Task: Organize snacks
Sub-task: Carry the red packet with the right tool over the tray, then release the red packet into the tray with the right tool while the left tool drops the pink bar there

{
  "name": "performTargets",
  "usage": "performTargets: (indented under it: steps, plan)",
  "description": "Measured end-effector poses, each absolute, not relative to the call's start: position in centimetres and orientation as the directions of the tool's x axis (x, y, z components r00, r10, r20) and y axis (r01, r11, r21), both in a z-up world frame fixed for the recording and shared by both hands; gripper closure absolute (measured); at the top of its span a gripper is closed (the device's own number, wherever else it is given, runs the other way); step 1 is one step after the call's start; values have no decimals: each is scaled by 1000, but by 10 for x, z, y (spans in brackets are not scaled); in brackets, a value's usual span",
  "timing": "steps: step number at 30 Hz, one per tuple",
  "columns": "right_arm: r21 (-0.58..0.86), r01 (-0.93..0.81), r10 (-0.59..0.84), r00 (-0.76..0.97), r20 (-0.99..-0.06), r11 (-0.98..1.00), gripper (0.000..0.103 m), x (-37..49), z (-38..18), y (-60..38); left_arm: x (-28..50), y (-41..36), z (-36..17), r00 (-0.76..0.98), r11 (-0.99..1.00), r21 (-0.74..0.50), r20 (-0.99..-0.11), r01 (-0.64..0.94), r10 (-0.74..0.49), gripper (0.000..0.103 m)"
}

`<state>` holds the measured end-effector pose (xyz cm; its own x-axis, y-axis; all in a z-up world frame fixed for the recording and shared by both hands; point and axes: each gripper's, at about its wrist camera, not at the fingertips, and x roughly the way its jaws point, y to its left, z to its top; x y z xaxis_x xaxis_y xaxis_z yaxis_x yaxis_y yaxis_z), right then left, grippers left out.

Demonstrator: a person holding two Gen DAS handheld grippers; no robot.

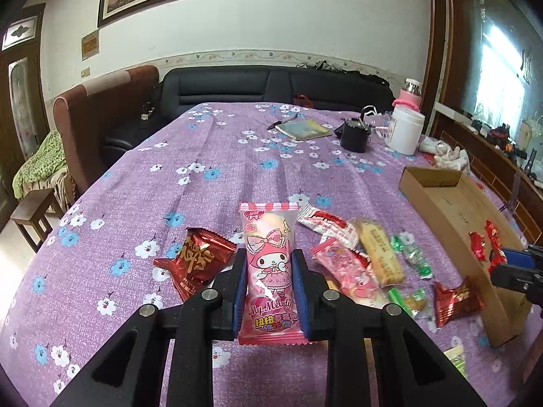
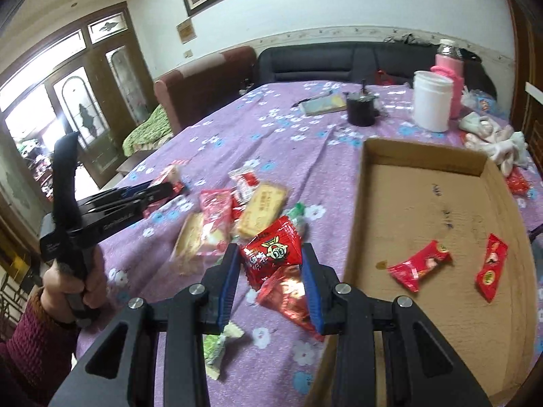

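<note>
My left gripper (image 1: 269, 261) is shut on a pink My Melody snack packet (image 1: 269, 271), held upright above the purple flowered tablecloth (image 1: 217, 169). My right gripper (image 2: 268, 254) is shut on a red snack packet with a cartoon face (image 2: 273, 252), held above the cloth just left of the shallow cardboard box (image 2: 424, 176). Two red packets (image 2: 419, 264) lie in the box. A pile of loose snacks (image 1: 359, 254) lies on the cloth between grippers and box, including a yellow biscuit pack (image 2: 263, 208) and a dark red packet (image 1: 193, 263). The left gripper also shows in the right wrist view (image 2: 169, 188).
At the table's far end stand a white jar (image 1: 405, 129), a pink bottle (image 1: 409, 96), a black cup (image 1: 354, 134) and a notebook (image 1: 303, 130). White cloth (image 1: 444, 154) lies past the box. Sofas (image 1: 271, 84) border the far side.
</note>
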<state>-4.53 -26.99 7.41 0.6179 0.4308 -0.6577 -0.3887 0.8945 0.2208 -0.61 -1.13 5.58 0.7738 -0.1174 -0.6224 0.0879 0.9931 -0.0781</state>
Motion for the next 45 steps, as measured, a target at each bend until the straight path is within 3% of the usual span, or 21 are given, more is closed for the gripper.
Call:
performTargets:
  steps: [11, 27, 37, 45]
  plan:
    - [263, -303, 399, 624, -672, 916, 69, -35, 73, -293, -27, -50, 78, 779, 983, -90, -600, 161, -183, 77]
    - [349, -61, 297, 671, -680, 935, 69, -13, 82, -390, -34, -159, 104, 696, 907, -137, -600, 398, -396, 78]
    - [300, 81, 194, 601, -776, 951, 69, 3, 60, -411, -45, -249, 74, 538, 809, -171, -668, 562, -515, 78]
    - [289, 140, 164, 563, -810, 947, 68, 9, 48, -423, -56, -290, 59, 488, 770, -139, -700, 623, -522, 78]
